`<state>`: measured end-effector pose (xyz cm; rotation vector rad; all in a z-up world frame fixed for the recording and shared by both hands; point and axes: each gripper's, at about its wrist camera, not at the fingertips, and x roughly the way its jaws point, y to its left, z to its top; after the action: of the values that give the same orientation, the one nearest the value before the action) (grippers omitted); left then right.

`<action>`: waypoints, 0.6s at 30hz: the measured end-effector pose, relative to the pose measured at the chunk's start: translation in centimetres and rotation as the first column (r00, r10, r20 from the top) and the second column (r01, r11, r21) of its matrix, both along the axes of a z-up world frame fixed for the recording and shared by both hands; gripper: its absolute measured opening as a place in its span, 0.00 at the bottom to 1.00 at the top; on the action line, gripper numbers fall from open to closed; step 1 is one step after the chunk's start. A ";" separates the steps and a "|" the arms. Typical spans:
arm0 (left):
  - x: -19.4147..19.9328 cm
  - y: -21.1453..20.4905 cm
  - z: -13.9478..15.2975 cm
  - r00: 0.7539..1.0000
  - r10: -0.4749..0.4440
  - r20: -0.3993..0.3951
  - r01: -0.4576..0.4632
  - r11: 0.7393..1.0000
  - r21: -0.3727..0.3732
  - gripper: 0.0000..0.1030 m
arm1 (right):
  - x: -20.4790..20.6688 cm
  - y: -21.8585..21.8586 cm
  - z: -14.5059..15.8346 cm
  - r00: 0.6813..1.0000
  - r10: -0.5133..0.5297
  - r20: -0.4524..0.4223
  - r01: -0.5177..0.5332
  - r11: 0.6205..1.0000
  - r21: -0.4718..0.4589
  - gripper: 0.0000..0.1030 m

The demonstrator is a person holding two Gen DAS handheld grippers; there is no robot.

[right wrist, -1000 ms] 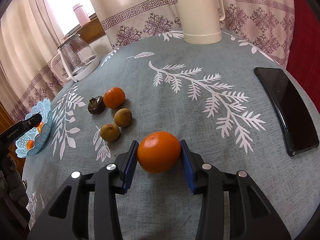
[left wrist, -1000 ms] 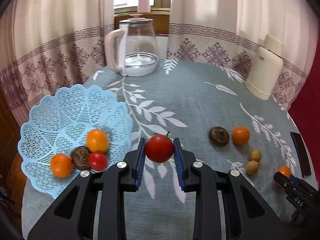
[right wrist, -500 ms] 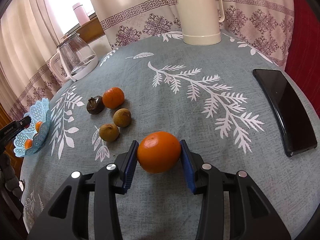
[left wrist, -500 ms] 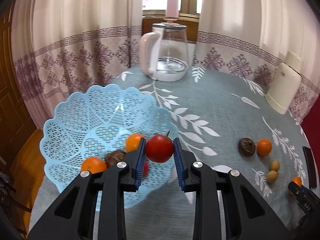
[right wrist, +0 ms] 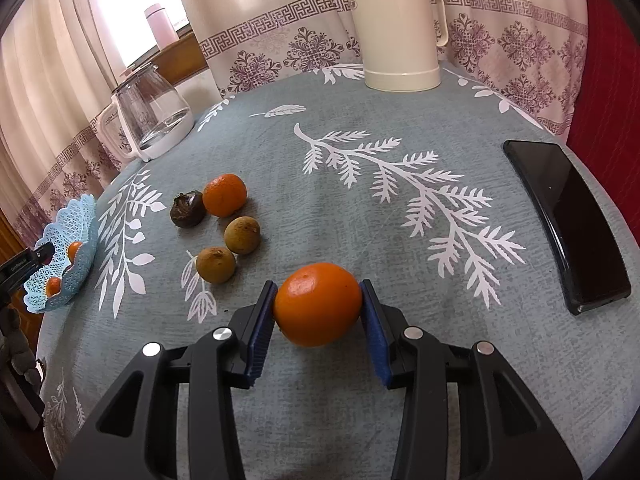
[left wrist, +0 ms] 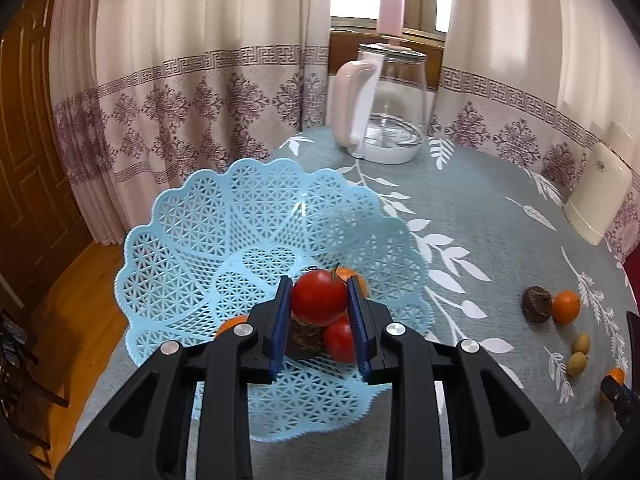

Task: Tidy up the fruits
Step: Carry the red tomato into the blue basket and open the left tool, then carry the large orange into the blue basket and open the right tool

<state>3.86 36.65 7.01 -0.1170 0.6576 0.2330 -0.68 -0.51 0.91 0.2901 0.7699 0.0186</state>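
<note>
The left claw [left wrist: 319,307] pinches a red tomato [left wrist: 319,297] between its blue pads, held above the pale blue lattice basket [left wrist: 224,240]. Under and just beside the tomato, inside the basket, lie a second red tomato [left wrist: 340,340], a dark brown fruit [left wrist: 305,337] and two oranges, one behind the right pad [left wrist: 357,280] and one partly hidden by the left finger [left wrist: 229,323]. The basket sits near the table's [left wrist: 472,208] left edge, with a glass kettle [left wrist: 390,116] with a pink handle farther back. The right claw [right wrist: 318,312] grips a large orange [right wrist: 318,309] by its sides, low over the grey leaf-patterned cloth; whether the fruit touches the cloth cannot be told. Just to its left lie two small tan fruits [right wrist: 229,247], close together, and beyond them a dark brown fruit [right wrist: 188,213] touching a smaller orange [right wrist: 224,194]. A black phone [right wrist: 568,220] lies well apart on the right, and a cream jug [right wrist: 394,24] stands at the table's far edge.
</note>
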 end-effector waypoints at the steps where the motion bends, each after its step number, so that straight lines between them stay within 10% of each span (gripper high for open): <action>1: 0.0 0.2 -0.1 1.000 0.006 -0.001 -0.006 1.000 0.000 0.27 | 0.0 0.0 0.0 1.000 -0.001 0.000 0.001 1.000 -0.001 0.41; 10: 0.1 1.7 -0.7 0.999 0.047 -0.004 -0.047 0.999 -0.009 0.27 | 0.1 0.1 0.0 1.000 -0.004 -0.006 0.004 1.000 -0.009 0.41; 14: -0.2 2.8 -1.0 0.996 0.095 0.001 -0.095 0.995 -0.031 0.56 | 0.1 0.1 0.0 1.000 -0.007 -0.007 0.007 1.000 -0.015 0.41; 18: -0.7 3.4 -0.8 0.994 0.112 0.014 -0.111 0.993 -0.038 0.56 | 0.0 0.2 0.0 1.000 -0.009 -0.006 0.009 1.000 -0.021 0.41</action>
<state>3.17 40.08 6.18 -0.1914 0.6401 0.3275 -0.63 -0.32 0.94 0.2736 0.7743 0.0007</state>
